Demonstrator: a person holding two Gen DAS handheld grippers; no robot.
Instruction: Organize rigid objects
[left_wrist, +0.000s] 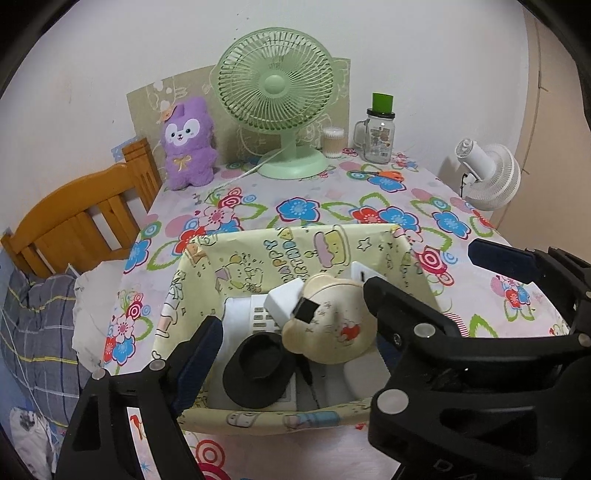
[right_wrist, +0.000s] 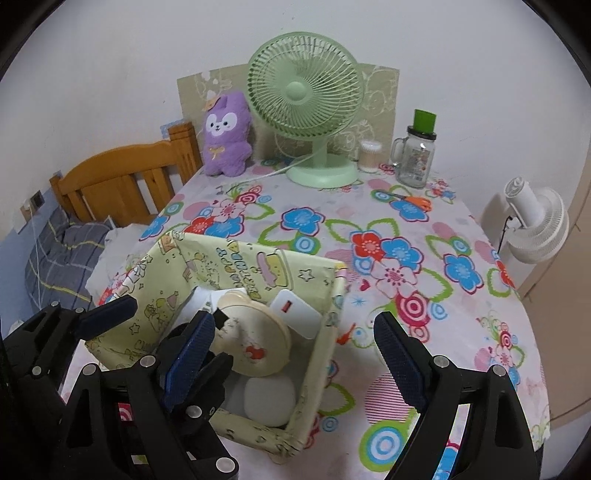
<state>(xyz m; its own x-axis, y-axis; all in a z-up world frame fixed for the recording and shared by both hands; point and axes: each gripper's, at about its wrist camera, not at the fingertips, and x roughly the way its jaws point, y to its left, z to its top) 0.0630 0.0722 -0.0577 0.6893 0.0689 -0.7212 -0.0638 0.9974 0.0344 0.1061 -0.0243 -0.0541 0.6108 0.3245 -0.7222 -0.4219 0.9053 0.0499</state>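
Flowered tablecloth bears the filled box beneath both gaping hand-held grippers.

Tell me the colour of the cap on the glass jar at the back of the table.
Bright green cap on the clear glass jar; the right wrist view shows it best.

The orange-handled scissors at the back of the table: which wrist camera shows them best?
The left wrist view: the scissors lie unobstructed before the glass jar, blades and both handles distinguishable. The right wrist view shows the scissors too, but the blades blend into the floral tablecloth.
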